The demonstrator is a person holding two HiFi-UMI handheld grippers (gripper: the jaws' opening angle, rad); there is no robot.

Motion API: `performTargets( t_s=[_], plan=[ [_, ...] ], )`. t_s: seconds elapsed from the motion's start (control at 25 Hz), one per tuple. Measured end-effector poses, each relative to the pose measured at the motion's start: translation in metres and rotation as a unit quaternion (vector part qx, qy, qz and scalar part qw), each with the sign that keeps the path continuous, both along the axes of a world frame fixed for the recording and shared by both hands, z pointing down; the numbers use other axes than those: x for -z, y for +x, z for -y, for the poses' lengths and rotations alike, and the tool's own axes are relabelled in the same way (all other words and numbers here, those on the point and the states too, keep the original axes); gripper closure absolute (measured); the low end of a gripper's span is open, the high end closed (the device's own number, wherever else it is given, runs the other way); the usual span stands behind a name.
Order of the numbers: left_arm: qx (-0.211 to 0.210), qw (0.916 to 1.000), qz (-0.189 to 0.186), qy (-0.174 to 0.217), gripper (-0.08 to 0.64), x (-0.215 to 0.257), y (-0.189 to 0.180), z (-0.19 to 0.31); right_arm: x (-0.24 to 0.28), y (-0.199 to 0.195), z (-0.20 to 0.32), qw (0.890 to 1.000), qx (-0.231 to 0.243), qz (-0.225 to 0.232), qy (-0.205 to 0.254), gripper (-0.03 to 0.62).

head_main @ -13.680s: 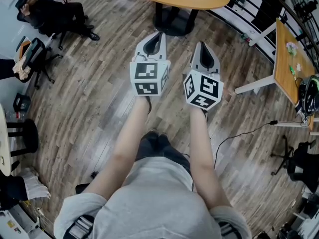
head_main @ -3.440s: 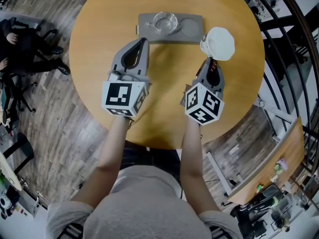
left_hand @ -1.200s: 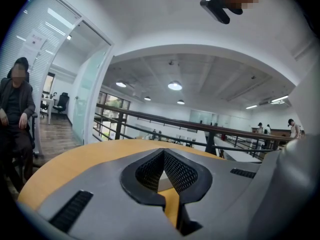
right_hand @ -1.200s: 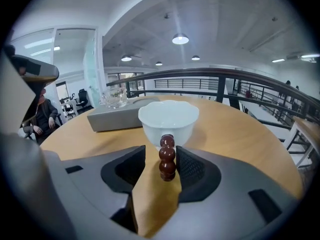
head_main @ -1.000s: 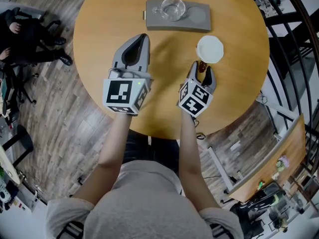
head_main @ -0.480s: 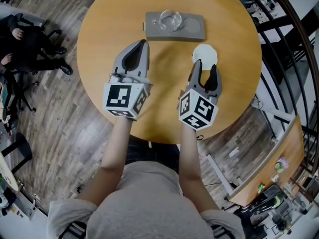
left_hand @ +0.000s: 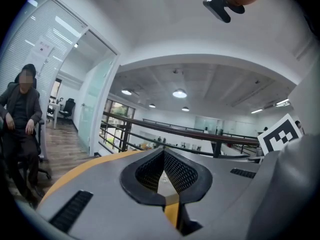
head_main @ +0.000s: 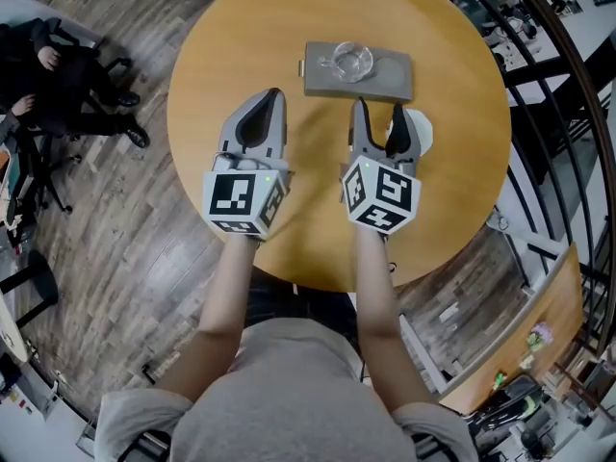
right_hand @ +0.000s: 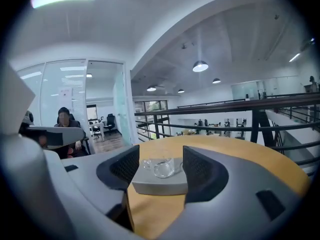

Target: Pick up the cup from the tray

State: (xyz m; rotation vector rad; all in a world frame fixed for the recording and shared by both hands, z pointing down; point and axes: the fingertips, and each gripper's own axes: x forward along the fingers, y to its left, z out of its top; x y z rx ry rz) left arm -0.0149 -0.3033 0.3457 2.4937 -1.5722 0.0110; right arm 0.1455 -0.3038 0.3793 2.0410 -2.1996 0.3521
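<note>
A clear glass cup (head_main: 352, 62) sits on the left half of a grey tray (head_main: 390, 77) at the far side of the round wooden table (head_main: 318, 229). My right gripper (head_main: 377, 114) hovers just short of the tray, open; its jaws have just been opening and nothing is between them. In the right gripper view the glass cup (right_hand: 162, 167) and tray (right_hand: 160, 183) show beyond the spread jaws of the right gripper (right_hand: 161, 158). My left gripper (head_main: 273, 99) is shut and empty, left of the right one; its jaws meet in the left gripper view (left_hand: 163, 171).
A white cup (head_main: 422, 131) stands on the table just right of my right gripper, partly hidden by it. A seated person (head_main: 58, 75) is on the wooden floor to the far left. A dark railing (head_main: 563, 114) curves past the table's right side.
My right gripper has let go of the white cup, left it on the table, risen and swung left to face the tray, with its jaws wider. The left gripper shifted slightly.
</note>
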Motion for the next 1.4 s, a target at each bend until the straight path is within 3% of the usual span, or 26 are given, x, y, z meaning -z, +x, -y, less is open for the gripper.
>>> performTargets(
  t_s=[0.32, 0.8, 1.2, 1.4],
  plan=[
    [0.024, 0.9997, -0.009, -0.003, 0.554, -0.005, -0.04, 0.015, -0.006, -0.033, 0.059, 0.999, 0.036, -0.013, 0.0, 0.335],
    [0.025, 0.9994, -0.01, -0.023, 0.554, -0.028, -0.053, 0.027, -0.056, -0.018, 0.109, 0.998, 0.027, -0.011, -0.049, 0.232],
    [0.024, 0.9988, -0.006, -0.042, 0.554, -0.047, -0.052, 0.038, -0.088, -0.018, 0.127, 0.996, 0.023, -0.012, -0.081, 0.225],
    [0.025, 0.9987, -0.007, -0.045, 0.554, -0.049, -0.052, 0.04, -0.09, -0.018, 0.131, 0.997, 0.019, 0.012, -0.08, 0.227]
  ],
)
